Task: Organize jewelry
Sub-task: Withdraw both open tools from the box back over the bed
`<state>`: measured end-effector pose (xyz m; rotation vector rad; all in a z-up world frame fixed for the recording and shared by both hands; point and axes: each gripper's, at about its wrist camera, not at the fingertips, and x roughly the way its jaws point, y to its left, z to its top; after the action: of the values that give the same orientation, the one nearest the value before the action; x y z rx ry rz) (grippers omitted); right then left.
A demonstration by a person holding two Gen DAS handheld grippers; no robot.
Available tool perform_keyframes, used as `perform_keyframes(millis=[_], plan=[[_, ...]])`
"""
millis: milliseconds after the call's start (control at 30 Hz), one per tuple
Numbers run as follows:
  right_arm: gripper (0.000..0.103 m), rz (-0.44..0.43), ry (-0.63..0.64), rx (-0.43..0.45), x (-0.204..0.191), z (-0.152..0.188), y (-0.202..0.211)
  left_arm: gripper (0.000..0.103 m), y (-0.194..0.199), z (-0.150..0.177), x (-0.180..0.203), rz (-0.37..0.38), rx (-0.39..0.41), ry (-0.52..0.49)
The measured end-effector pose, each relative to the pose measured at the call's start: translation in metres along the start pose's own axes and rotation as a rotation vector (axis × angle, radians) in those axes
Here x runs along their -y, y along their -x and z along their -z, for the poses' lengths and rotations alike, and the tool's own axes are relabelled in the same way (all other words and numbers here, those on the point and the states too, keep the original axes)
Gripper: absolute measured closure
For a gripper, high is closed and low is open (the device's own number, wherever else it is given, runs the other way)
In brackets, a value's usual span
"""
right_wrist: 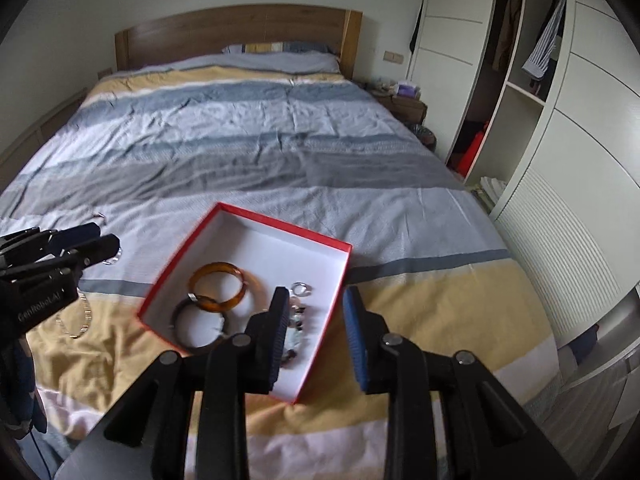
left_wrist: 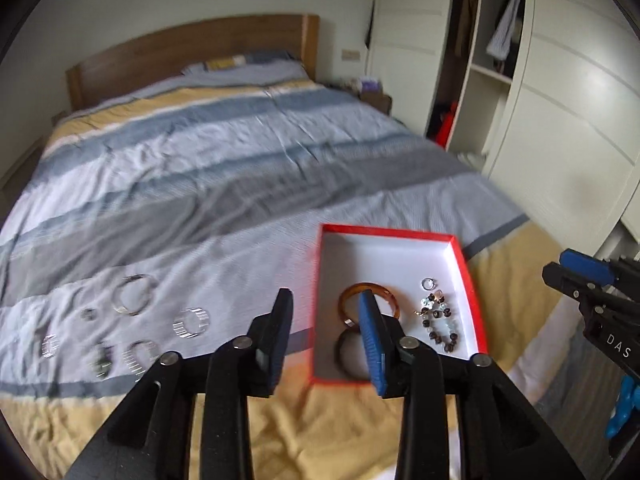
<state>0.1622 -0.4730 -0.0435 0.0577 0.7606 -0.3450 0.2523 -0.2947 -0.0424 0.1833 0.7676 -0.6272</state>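
Note:
A red box with a white inside (left_wrist: 400, 256) (right_wrist: 256, 236) lies on the bed. In it are an amber bangle (left_wrist: 352, 292) (right_wrist: 218, 282), a dark bangle (left_wrist: 344, 350) (right_wrist: 188, 326), a beaded bracelet (left_wrist: 440, 328) (right_wrist: 294, 320) and a small silver ring (left_wrist: 428, 282) (right_wrist: 301, 289). Several silver bangles and rings (left_wrist: 134, 292) lie on the cover left of the box. My left gripper (left_wrist: 326, 332) is open and empty above the box's left wall. My right gripper (right_wrist: 318, 332) is open and empty above the box's right corner.
The striped bed cover (left_wrist: 200, 160) fills the view, with a wooden headboard (right_wrist: 240, 32) at the far end. A white wardrobe (right_wrist: 560, 160) with an open section stands to the right. A thin chain (right_wrist: 80, 320) lies on the cover near the left gripper.

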Motion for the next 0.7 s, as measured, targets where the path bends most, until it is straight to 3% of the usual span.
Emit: perform_keyframes(millis=[133, 233, 500, 700], plan=[[0.068, -0.035, -0.004, 0.061, -0.024, 0.006, 0.047, 0.046, 0.068, 0.015, -0.034, -0.045, 0.047, 0.034], [0.067, -0.076, -0.002, 0.107, -0.044, 0.014, 0.078, 0.038, 0.121, 0.033, -0.068, -0.098, 0.097, 0.071], [0.067, -0.209, 0.030, 0.192, -0.093, 0.036, 0.138, 0.034, 0.247, 0.096, -0.151, -0.265, 0.185, 0.173], [0.063, -0.279, 0.059, 0.244, -0.114, 0.042, 0.163, 0.026, 0.296, 0.131, -0.185, -0.336, 0.214, 0.242]])
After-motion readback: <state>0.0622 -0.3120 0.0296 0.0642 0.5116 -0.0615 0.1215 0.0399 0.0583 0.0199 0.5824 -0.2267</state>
